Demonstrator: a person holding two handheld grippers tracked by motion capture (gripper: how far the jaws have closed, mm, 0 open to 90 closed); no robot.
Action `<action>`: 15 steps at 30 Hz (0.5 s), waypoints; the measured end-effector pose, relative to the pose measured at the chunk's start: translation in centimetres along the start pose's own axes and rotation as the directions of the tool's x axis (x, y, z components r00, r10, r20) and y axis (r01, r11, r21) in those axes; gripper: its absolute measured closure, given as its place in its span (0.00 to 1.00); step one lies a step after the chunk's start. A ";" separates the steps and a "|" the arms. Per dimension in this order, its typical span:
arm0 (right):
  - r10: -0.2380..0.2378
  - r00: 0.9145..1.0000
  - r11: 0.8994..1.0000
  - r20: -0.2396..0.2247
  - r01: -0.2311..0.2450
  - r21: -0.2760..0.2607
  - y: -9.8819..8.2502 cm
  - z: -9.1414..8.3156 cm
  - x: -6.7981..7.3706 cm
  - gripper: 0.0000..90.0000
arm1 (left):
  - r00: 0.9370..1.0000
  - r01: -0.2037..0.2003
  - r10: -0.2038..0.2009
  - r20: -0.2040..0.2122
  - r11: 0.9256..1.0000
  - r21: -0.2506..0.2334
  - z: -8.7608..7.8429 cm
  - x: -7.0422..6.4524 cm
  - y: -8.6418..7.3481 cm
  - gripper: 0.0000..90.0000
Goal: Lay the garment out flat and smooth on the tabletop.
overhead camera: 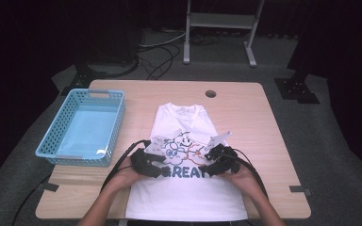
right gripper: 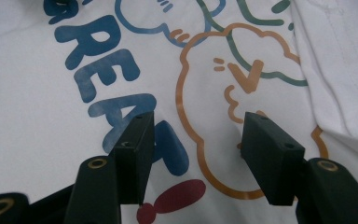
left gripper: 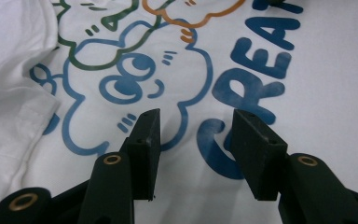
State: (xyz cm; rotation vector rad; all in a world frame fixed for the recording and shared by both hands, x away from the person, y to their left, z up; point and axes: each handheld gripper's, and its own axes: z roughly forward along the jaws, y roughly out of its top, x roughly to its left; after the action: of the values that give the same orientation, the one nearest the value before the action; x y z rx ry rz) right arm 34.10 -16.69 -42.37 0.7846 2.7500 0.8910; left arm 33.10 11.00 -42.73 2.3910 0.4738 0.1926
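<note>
A white T-shirt (overhead camera: 188, 155) lies flat on the wooden table (overhead camera: 264, 122), sleeves folded in, collar toward twelve o'clock and hem at the six o'clock edge. Its chest print shows cartoon clouds above the word "GREAT".

The left gripper (overhead camera: 159, 165) is over the shirt's nine o'clock side, level with the lettering. In the left gripper view its jaws stand apart just above the blue cloud and the letter G, with only flat cloth between them: released, nothing grasped (left gripper: 196, 140).

The right gripper (overhead camera: 213, 165) is over the three o'clock side of the print. In the right gripper view its jaws likewise stand apart over the letter T and the orange cloud outline: released, nothing grasped (right gripper: 196, 142).

A light blue plastic basket (overhead camera: 56, 141) sits at the table's nine o'clock side, well apart from the shirt.
</note>
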 end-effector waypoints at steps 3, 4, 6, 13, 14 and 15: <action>-0.006 1.000 1.000 0.009 0.006 -0.003 -0.2 -0.1 0.3 0.49 | 1.000 -0.004 0.004 -0.006 1.000 0.020 -0.2 -0.7 0.0 0.59; -0.007 1.000 1.000 0.009 0.007 -0.009 -0.3 -0.1 0.5 0.49 | 1.000 -0.003 0.003 -0.010 1.000 0.020 -0.3 -0.9 -0.1 0.59; -0.008 1.000 1.000 0.006 0.009 -0.019 -0.6 -0.2 0.8 0.48 | 1.000 -0.002 0.002 -0.009 1.000 0.016 -0.5 -1.4 -0.3 0.60; -0.026 1.000 0.999 -0.006 0.026 -0.036 -1.7 -0.8 2.2 0.48 | 1.000 0.002 -0.002 -0.012 1.000 -0.003 -1.0 -3.5 -1.2 0.60; -0.029 1.000 0.999 -0.007 0.028 -0.037 -1.9 -0.9 2.5 0.48 | 1.000 0.002 -0.002 -0.013 1.000 -0.004 -1.1 -3.8 -1.3 0.60; -0.032 0.999 0.999 -0.008 0.032 -0.040 -2.1 -0.9 2.7 0.48 | 1.000 0.004 -0.004 -0.014 1.000 -0.003 -1.2 -4.1 -1.4 0.60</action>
State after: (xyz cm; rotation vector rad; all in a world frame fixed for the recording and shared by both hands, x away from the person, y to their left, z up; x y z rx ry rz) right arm 30.59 -17.16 -42.74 0.7295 2.7346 0.9422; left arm 28.62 11.18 -42.80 2.3872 0.4840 0.2079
